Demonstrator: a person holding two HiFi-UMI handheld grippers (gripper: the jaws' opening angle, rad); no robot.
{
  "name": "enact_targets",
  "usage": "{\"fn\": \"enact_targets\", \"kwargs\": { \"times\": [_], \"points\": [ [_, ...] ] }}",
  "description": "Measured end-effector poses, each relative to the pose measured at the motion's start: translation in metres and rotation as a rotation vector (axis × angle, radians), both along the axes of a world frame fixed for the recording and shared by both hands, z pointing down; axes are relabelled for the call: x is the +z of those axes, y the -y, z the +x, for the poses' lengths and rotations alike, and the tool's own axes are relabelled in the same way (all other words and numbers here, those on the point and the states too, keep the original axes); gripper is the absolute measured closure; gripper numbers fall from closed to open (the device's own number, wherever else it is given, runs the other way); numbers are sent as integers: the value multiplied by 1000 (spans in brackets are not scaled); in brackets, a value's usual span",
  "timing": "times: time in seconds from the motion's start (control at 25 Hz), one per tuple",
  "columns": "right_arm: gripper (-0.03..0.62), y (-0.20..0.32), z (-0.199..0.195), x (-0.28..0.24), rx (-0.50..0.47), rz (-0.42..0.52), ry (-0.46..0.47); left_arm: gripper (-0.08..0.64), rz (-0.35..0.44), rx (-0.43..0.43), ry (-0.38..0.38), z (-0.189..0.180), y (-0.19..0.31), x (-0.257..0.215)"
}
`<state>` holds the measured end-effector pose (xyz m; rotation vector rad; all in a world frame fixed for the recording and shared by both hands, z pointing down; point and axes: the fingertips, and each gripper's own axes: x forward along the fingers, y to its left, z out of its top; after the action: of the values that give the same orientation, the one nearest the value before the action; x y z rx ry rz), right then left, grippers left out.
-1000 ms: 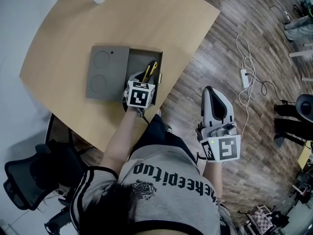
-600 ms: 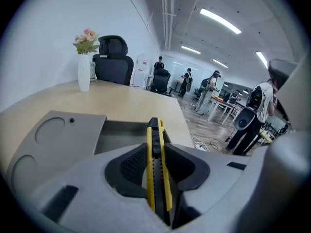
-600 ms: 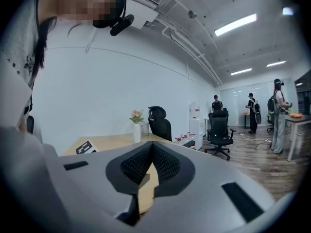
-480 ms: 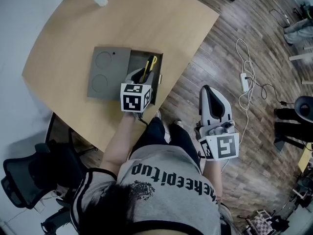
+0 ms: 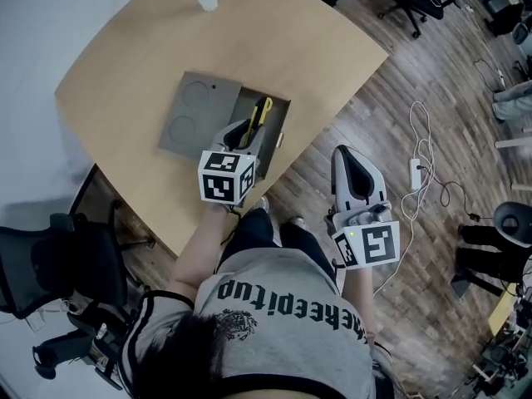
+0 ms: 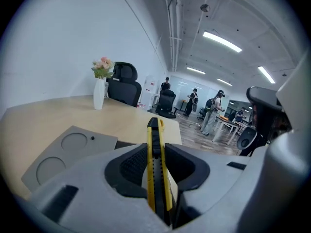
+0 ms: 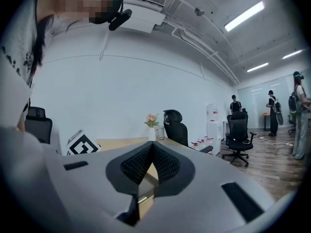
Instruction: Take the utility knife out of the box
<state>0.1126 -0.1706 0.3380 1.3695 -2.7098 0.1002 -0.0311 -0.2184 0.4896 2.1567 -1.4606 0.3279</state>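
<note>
Left gripper: we saw the left gripper (image 5: 243, 133) reaching out from the near edge of the table, over the open box, with its marker cube turned up toward the head camera
Left jaws: in the left gripper view they pinched the utility knife (image 6: 155, 165) from both sides, with the ribbed pads pressing on its flanks
Utility knife: yellow with a black slider strip, it stood on edge between the jaws, and its front end stuck out well beyond the pads; in the head view the utility knife (image 5: 260, 115) lay over the dark compartment of the box, and we could not tell whether any part of it touched the box
Box: the grey box (image 5: 280, 131) sat near the table's near edge, and its lid (image 5: 194, 115), which had two round recesses, lay flat just to the left of the compartment
Right gripper: the right gripper (image 5: 347, 158) was off the table, over the wooden floor (image 5: 432, 65), beside the person's lap
Right jaws: in the right gripper view they were pressed together at the tips, and we saw nothing between them
Table: the pale wooden table (image 5: 283, 40) carried a white vase (image 6: 99, 94) of flowers at its far edge
Beyond: a black office chair (image 6: 124, 87) stood behind the vase, and a white cable (image 5: 426, 152) lay on the floor
</note>
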Motion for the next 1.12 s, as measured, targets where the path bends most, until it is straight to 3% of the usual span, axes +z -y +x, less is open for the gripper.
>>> {"fn": "enact_targets", "kwargs": {
  "times": [0.4,1.12],
  "points": [
    [586,-7,-15,-6,-140,6,5,438,110,-115,-41,-16,-34,-53],
    [586,-27,-30,-16,-361,29,21,438,305,-322,-24,-28,-104,-124]
  ]
}}
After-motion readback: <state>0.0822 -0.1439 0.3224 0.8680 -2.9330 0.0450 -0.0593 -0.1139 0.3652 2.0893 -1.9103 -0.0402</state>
